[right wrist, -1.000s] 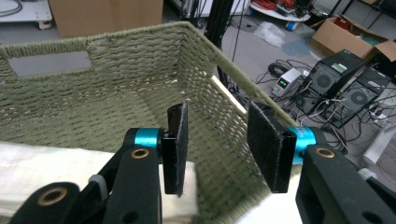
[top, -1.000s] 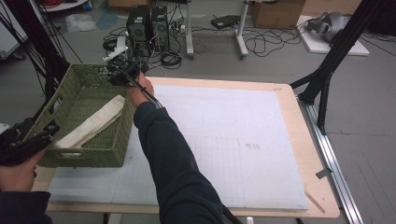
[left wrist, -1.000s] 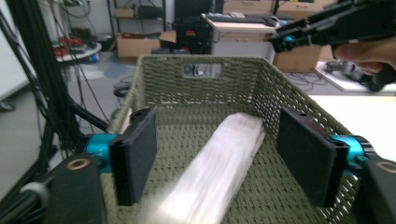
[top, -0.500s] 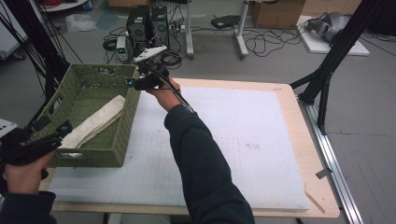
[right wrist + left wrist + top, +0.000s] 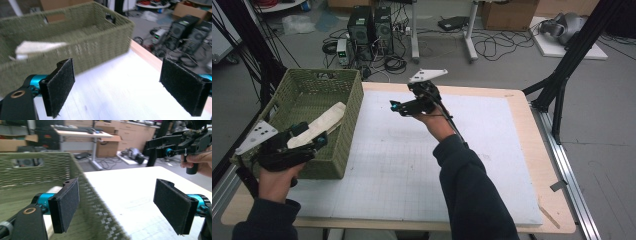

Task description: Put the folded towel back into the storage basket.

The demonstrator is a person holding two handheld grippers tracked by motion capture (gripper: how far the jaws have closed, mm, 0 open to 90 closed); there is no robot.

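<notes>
A green woven basket stands on the left of the white mat, and a folded beige cloth lies inside it. My left gripper is at the basket's near right corner. Its jaws stand wide open after spreading a moment ago, and the basket wall runs between them untouched. My right gripper hovers over the mat to the right of the basket, pointing left. Its jaws have just been opening and nothing is between them. The right gripper view shows the basket and the cloth ahead of the right gripper.
Computer towers and tangled cables sit on the floor beyond the table's far edge. A black frame leg stands at the table's right side. The wooden table rim borders the mat.
My right gripper has swung from the basket's far rim rightward over the mat. My left gripper has slid right along the basket's near side. The cloth stays in the basket.
</notes>
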